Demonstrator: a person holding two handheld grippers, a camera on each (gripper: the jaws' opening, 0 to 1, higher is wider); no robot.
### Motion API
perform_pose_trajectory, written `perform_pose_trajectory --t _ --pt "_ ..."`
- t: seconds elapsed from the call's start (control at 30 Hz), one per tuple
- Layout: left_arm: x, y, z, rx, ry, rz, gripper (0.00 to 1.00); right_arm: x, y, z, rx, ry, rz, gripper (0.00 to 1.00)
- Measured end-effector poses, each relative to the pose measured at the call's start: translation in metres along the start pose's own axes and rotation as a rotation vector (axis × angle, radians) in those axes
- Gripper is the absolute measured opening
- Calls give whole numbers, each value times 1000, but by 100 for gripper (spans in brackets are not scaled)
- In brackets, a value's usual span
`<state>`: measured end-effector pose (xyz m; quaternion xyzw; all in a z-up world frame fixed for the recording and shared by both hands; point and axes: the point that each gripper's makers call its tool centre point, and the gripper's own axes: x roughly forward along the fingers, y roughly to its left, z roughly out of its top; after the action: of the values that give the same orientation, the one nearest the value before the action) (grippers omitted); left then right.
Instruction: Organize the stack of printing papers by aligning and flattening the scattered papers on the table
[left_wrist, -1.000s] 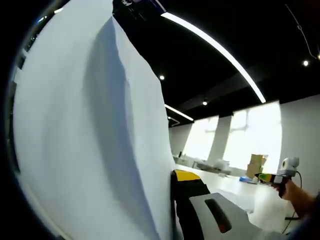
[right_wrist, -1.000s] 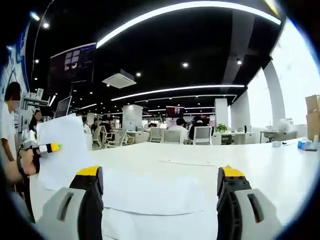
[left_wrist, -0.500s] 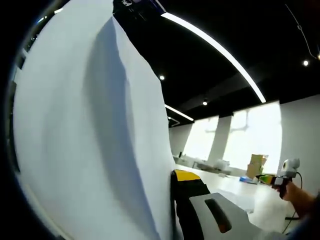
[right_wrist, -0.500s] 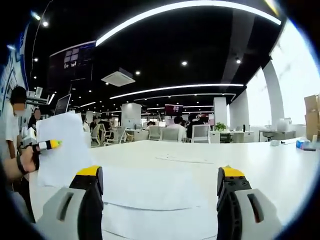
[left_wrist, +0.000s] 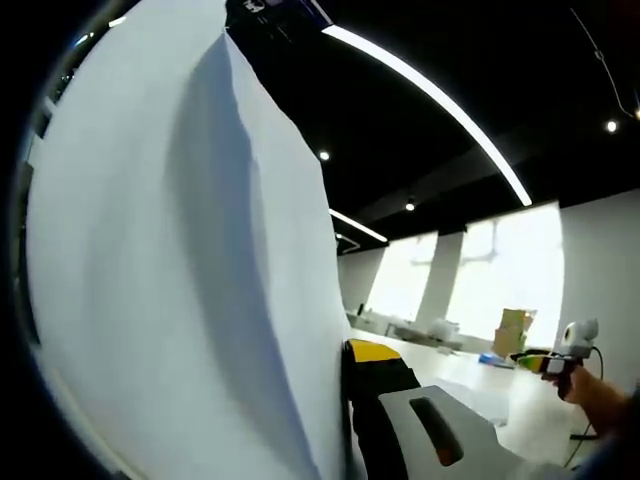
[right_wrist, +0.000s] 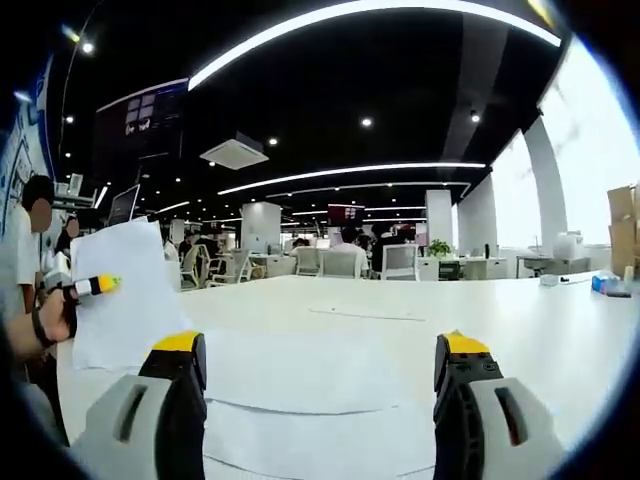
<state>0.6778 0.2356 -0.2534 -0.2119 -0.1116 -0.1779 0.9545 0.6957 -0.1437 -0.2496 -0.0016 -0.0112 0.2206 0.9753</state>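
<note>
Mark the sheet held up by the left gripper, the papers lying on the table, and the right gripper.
held sheet (right_wrist: 125, 295), right gripper view, its middle
papers on table (right_wrist: 310, 375), right gripper view, top sheet
right gripper (right_wrist: 318, 385), right gripper view, midway between its jaws

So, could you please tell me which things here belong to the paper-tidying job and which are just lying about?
Belonging to the job:
- held sheet, upright in the left gripper
- loose sheets flat on the white table
- right gripper, jaws apart above them

Just lying about:
- cardboard box
- blue item
- office chairs behind
</note>
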Motion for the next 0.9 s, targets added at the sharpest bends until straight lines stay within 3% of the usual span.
perform_pose_trajectory --t 0.43,0.9 --pt "0 -2 0 -1 1 -1 7 4 -5 -6 6 12 -5 90" --pt "0 -1 -1 1 5 -2 7 29 -12 -6 25 18 6 90"
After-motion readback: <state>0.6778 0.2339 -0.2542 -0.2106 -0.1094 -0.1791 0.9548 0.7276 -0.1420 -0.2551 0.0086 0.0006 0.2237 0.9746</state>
